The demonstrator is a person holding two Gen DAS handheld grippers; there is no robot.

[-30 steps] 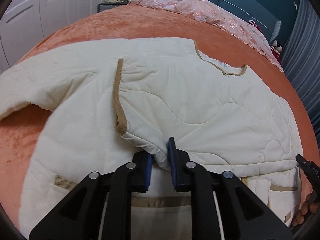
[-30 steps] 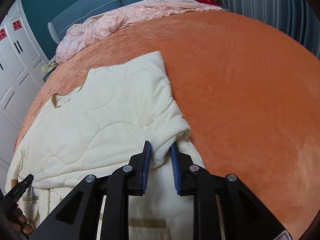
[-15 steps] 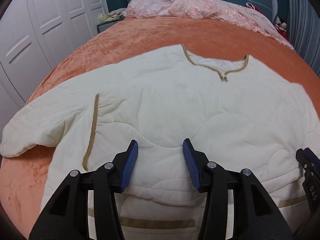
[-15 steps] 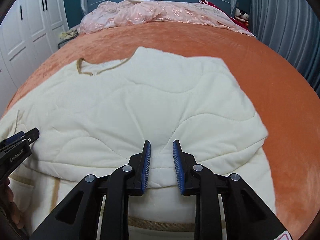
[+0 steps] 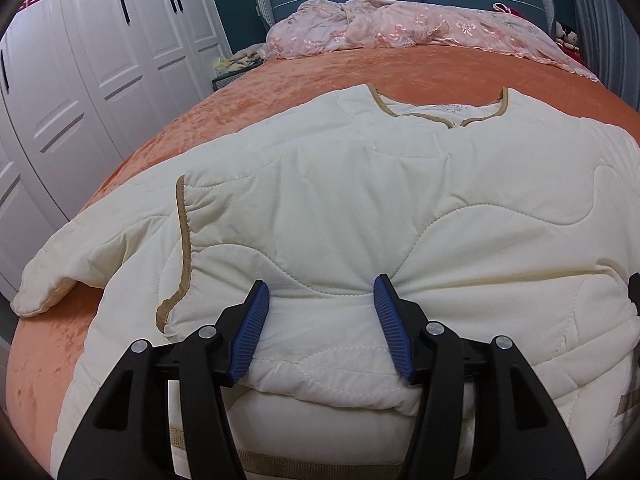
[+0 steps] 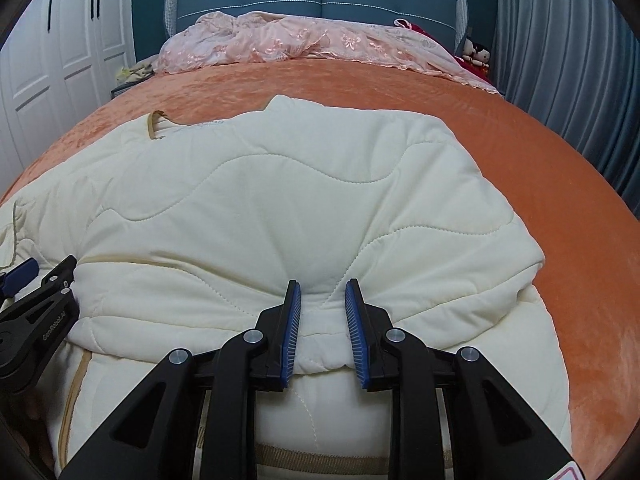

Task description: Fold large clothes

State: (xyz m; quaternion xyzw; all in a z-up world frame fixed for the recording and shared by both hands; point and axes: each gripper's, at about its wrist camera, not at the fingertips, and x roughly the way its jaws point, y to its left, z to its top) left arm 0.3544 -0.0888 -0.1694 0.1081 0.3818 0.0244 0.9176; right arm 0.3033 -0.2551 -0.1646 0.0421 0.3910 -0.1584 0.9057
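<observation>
A cream quilted jacket (image 5: 360, 208) with tan trim lies on the orange bedspread, its lower part folded up over the body; it also shows in the right wrist view (image 6: 280, 200). My left gripper (image 5: 320, 292) is open, its blue pads resting on the folded edge without gripping it. My right gripper (image 6: 322, 292) is open a little, pads on either side of a ridge of the fold. The left gripper also shows at the left edge of the right wrist view (image 6: 36, 300). One sleeve (image 5: 60, 276) lies out to the left.
The orange bedspread (image 6: 520, 140) stretches to the right and beyond the jacket. A pink lace blanket (image 5: 420, 28) lies at the blue headboard. White wardrobe doors (image 5: 80, 60) stand at the left, grey curtains (image 6: 568, 60) at the right.
Both grippers carried the jacket's lower edge up over the body and laid it down. The left gripper opened wide and let go; the right gripper's jaws have parted slightly.
</observation>
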